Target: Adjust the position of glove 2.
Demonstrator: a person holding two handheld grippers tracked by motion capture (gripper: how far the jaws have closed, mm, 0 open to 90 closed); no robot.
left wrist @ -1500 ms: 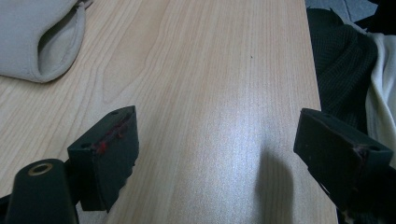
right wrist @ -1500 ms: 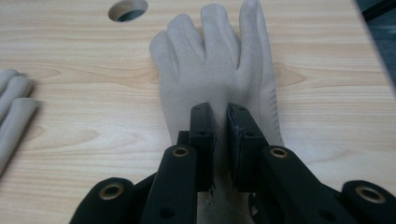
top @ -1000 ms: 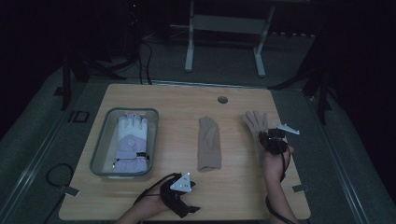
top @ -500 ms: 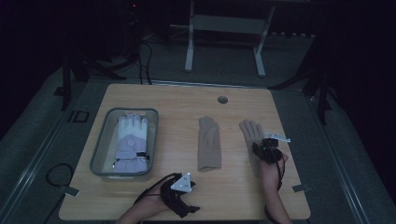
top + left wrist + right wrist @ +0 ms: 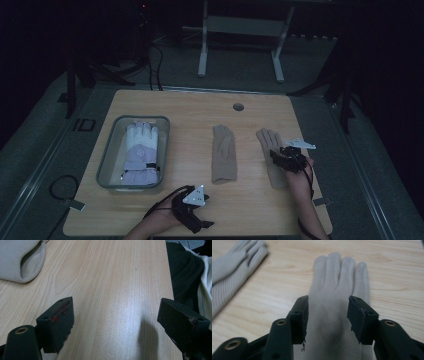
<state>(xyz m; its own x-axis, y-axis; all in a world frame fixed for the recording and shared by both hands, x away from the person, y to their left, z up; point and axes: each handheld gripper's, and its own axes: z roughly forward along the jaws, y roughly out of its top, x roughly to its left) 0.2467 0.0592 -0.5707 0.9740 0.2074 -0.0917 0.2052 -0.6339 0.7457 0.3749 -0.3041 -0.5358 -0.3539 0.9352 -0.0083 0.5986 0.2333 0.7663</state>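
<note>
Two beige gloves [image 5: 223,154] high view; right gripper [image 5: 328,315] straddling one

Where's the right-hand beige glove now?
High view: the right beige glove lies flat on the table's right side, beside the other beige glove, under the right gripper.

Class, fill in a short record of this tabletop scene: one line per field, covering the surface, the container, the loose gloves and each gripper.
Surface: wooden table
Container: clear bin at the table's left, holding a white padded glove
Middle glove: beige glove, flat, fingers pointing away
Right glove: second beige glove, flat on the table
Right gripper: over the second beige glove, jaws just opening, pads not pressing it
Left gripper: near the front edge, jaws wide, nothing between
</note>
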